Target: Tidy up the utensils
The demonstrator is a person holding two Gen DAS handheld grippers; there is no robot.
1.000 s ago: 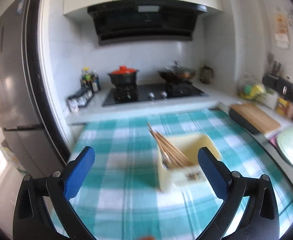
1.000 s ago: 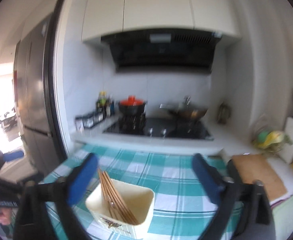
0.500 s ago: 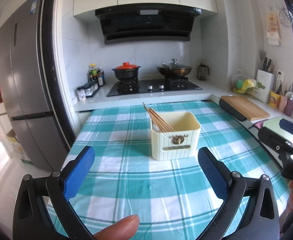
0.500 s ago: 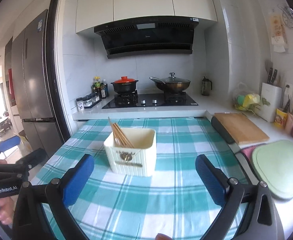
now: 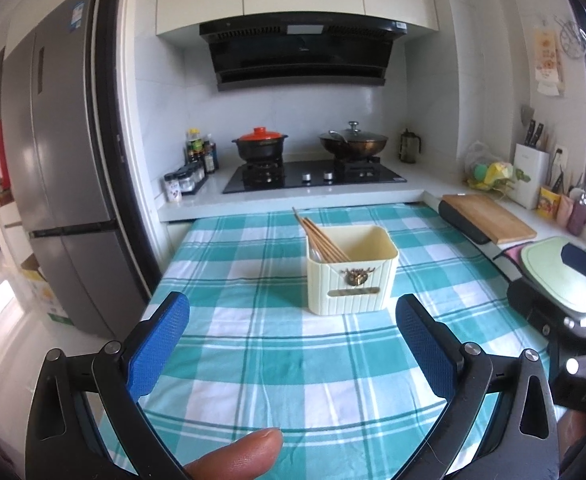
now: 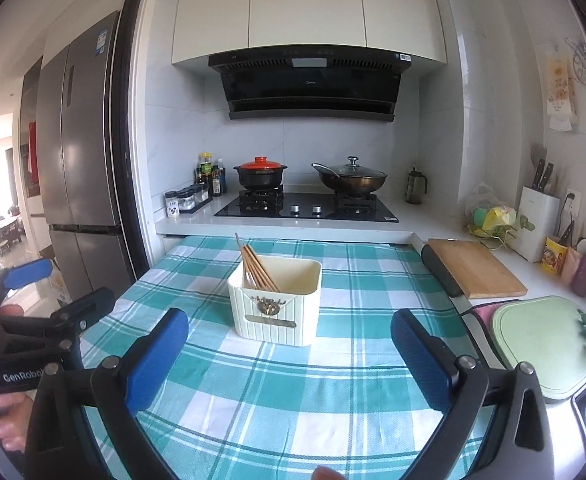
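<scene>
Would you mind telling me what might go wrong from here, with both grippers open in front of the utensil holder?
1. The chopsticks lean out over the left rim of the cream holder; a finger brushing them might flick them onto the checked tablecloth.
2. The holder looks light, so a nudge from the left gripper or right gripper could tip it.
3. The cloth may slide or bunch if dragged.
</scene>
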